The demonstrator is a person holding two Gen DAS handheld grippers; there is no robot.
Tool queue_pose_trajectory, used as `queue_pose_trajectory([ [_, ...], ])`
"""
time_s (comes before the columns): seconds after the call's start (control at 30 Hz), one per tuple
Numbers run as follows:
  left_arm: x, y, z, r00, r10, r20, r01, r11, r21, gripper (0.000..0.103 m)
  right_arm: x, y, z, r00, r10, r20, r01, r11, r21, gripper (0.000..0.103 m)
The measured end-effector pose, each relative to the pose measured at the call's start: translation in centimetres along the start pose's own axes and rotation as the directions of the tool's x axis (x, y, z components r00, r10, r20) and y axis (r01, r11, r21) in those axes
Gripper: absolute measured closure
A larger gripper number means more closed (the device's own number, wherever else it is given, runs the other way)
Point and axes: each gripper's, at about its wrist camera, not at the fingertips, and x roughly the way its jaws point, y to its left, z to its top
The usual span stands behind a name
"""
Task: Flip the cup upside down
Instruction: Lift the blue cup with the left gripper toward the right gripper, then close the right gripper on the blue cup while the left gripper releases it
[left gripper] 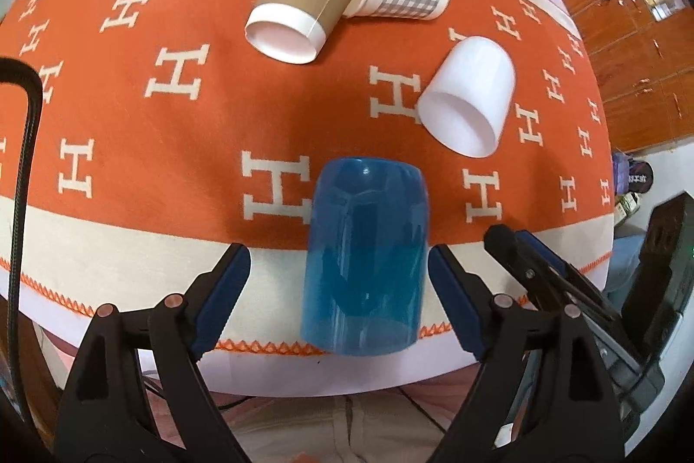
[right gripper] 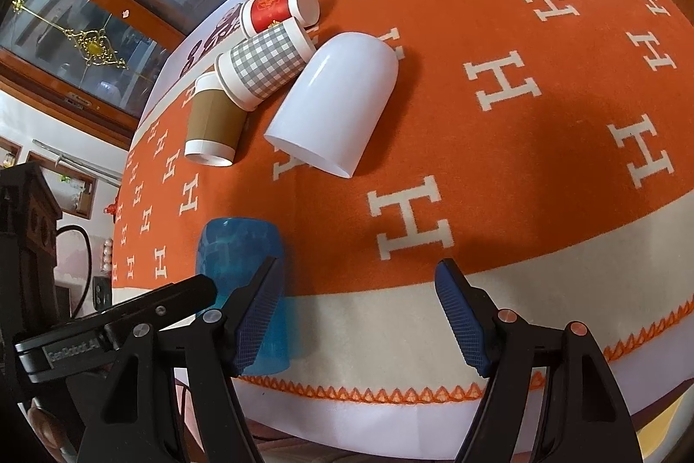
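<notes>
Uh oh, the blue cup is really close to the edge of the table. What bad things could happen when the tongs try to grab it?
1. The blue cup stands near the table's front edge; a bump from the open left tongs might knock it off.
2. Its sides look smooth and shiny, so it may slip while being turned.
3. The right tongs sit close beside it and could nudge it by accident.

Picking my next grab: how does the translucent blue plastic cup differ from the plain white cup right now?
The translucent blue plastic cup stands upside down, closed base on top; the plain white cup lies tipped over on its side, mouth open toward the camera. The blue one sits on the cloth's cream border between the open left gripper fingers; the white one lies farther back on the orange field. Both rest on the orange H-patterned tablecloth.
</notes>
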Motion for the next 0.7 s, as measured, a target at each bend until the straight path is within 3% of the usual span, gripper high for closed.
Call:
queue_pose_trajectory([
  [0.07,-0.6,0.2,-0.2,1.0,-0.01,0.005,0.01,1.0,0.015,0.021,-0.1,0.2,-0.1,1.0,-0.001,0.001,0.001,1.0,-0.005,0.029],
  [0.13,-1.0,0.3,-0.3,1.0,-0.014,0.009,0.013,1.0,0.023,0.029,0.0,0.3,-0.1,1.0,0.001,-0.001,-0.001,1.0,-0.007,0.029],
  [0.2,-1.5,0.5,-0.4,1.0,-0.01,0.013,0.01,1.0,0.029,0.043,0.1,0.5,-0.1,1.0,0.003,-0.003,-0.003,1.0,-0.008,0.029],
  [0.23,-1.7,0.7,-0.4,1.0,-0.012,0.016,0.012,0.999,0.03,0.045,0.1,0.6,-0.1,1.0,0.004,-0.006,-0.004,1.0,-0.01,0.029],
  [0.5,-5.5,1.7,-1.1,0.989,-0.077,0.128,0.066,0.993,0.093,0.046,0.0,1.8,-0.2,0.999,0.044,-0.019,-0.045,0.998,-0.034,0.029],
  [0.7,-8.1,3.0,-1.6,0.971,-0.054,0.233,0.014,0.985,0.171,0.046,-0.6,3.2,-0.1,0.996,0.081,-0.021,-0.082,0.994,-0.078,0.029],
])
